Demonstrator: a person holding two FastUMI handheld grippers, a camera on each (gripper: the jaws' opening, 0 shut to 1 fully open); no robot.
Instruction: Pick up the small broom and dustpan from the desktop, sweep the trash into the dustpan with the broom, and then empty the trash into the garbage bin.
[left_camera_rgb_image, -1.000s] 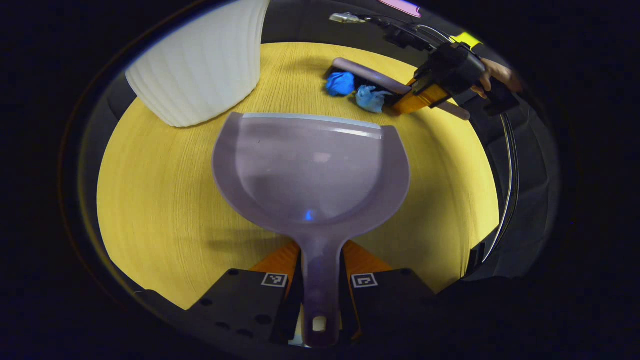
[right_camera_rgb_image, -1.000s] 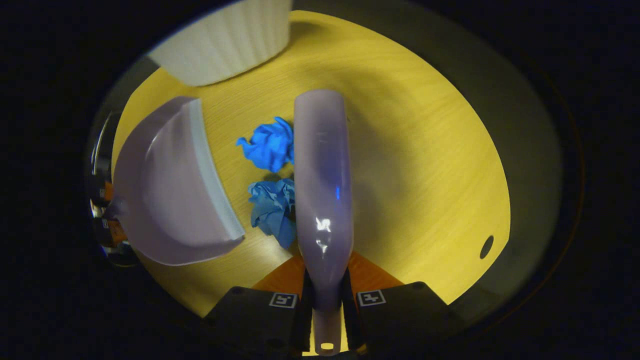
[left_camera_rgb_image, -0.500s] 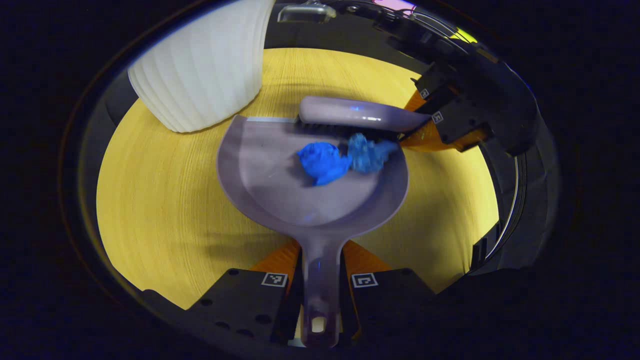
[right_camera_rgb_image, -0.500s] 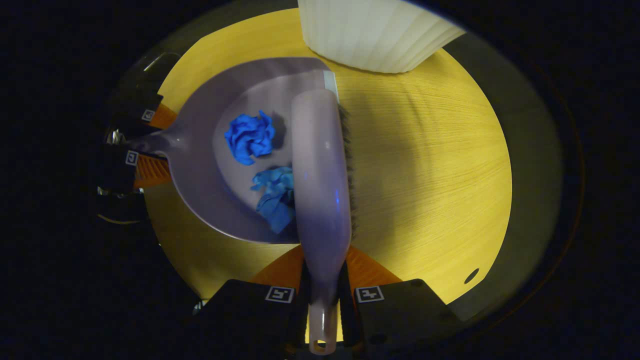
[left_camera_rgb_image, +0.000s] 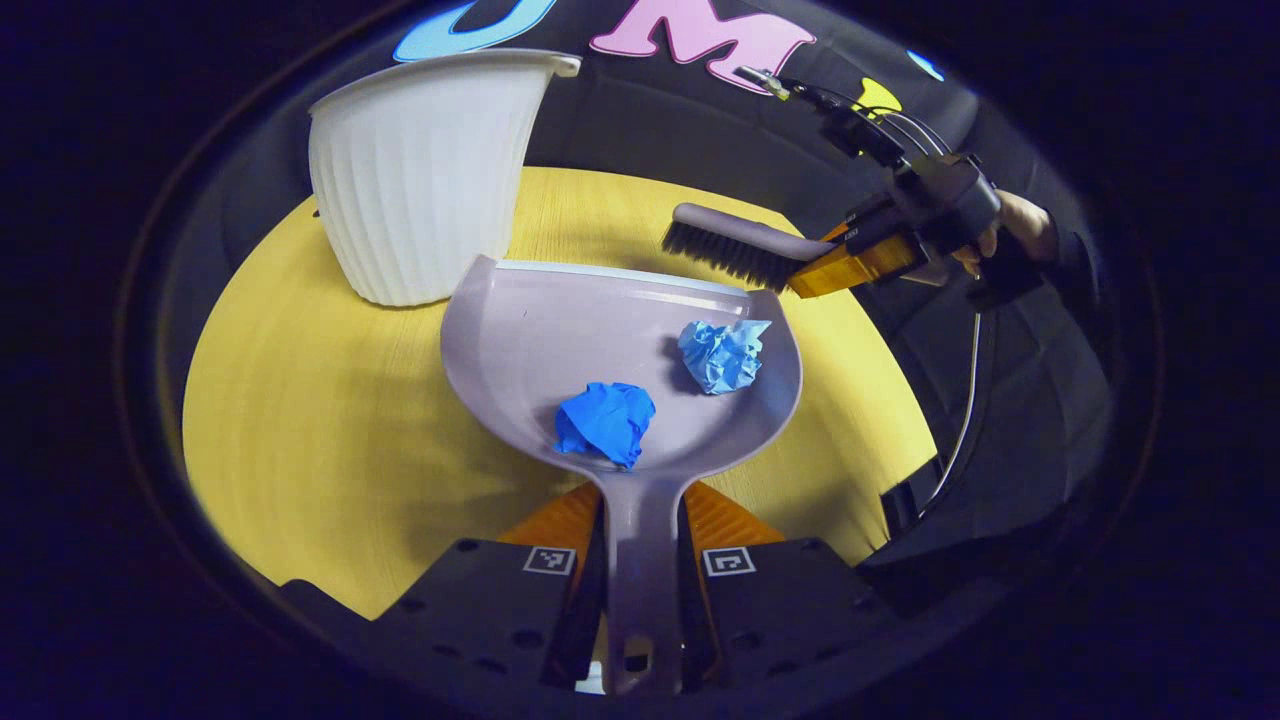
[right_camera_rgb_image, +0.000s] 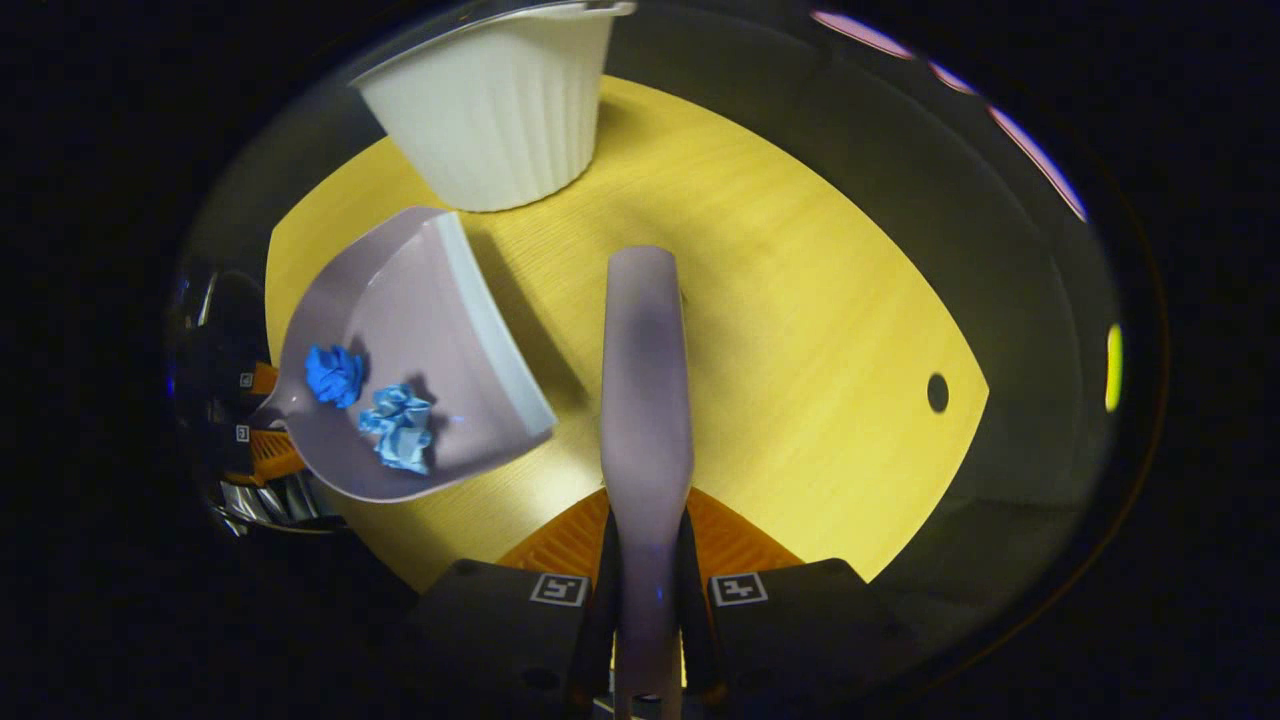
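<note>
Dustpan (left_camera_rgb_image: 560, 340), pale lilac plastic w/ a lighter front lip: handle clamped between both fingers of the left gripper (left_camera_rgb_image: 640, 560) at the bottom of the left gripper view, pan reaching forward over the yellow wood-grain desktop (left_camera_rgb_image: 320, 420). Whether the front lip touches the desktop cannot be told. Two crumpled paper balls lie inside: dark blue paper ball (left_camera_rgb_image: 605, 422) near the handle root, light blue paper ball (left_camera_rgb_image: 722, 352) nearer the lip on the pan's right side; the two are apart.

Right gripper view: same dustpan (right_camera_rgb_image: 420, 320) at left, both balls in it, dark blue paper ball (right_camera_rgb_image: 334, 372) just beside light blue paper ball (right_camera_rgb_image: 398, 428).

Small broom (left_camera_rgb_image: 745, 245), lilac back w/ dark bristles pointing down: in the left gripper view it sits beyond the pan's right front corner, clear of the pan. Its handle is gripped by the right gripper (left_camera_rgb_image: 850, 262), a hand (left_camera_rgb_image: 1010, 235) behind it. In the right gripper view the small broom (right_camera_rgb_image: 645, 380) runs straight ahead from the right gripper (right_camera_rgb_image: 648, 590), both fingers closed on its handle.

Garbage bin (left_camera_rgb_image: 430, 190), white, ribbed, upright on the desktop beyond the dustpan's left front corner, near it; garbage bin (right_camera_rgb_image: 495, 110) at top of the right gripper view. Small dark hole (right_camera_rgb_image: 937, 392) in the desktop (right_camera_rgb_image: 820, 330) at right
</note>
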